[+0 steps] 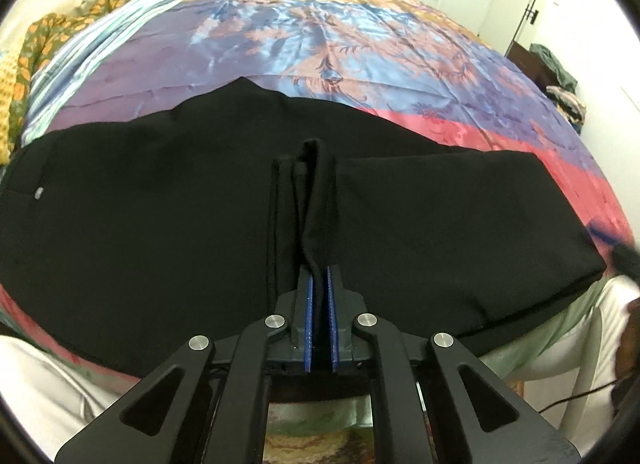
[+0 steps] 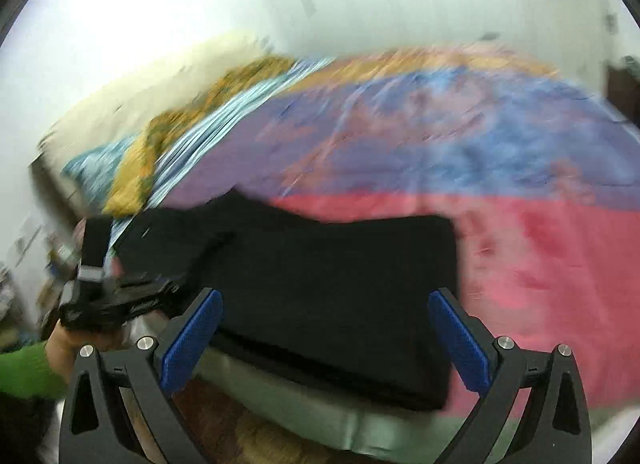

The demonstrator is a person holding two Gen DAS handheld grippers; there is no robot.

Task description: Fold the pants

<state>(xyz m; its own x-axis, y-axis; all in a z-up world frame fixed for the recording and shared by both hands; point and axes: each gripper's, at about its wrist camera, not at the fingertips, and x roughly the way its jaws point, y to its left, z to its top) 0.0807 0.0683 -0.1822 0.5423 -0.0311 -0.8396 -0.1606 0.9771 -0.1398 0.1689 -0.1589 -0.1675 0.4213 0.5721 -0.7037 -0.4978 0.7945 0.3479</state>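
Here left gripper (image 1: 320, 284) pinches pants (image 1: 160, 203); right gripper (image 2: 326, 324) spread

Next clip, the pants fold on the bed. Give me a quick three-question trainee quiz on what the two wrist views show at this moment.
1. True or false: the left gripper is shut on a fold of the black pants.
2. The right gripper is: A) shut on the pants, B) open and empty, C) out of view.
3. What surface do the pants lie on?

Key:
1. True.
2. B; its blue pads stand wide apart.
3. The colourful bedspread.
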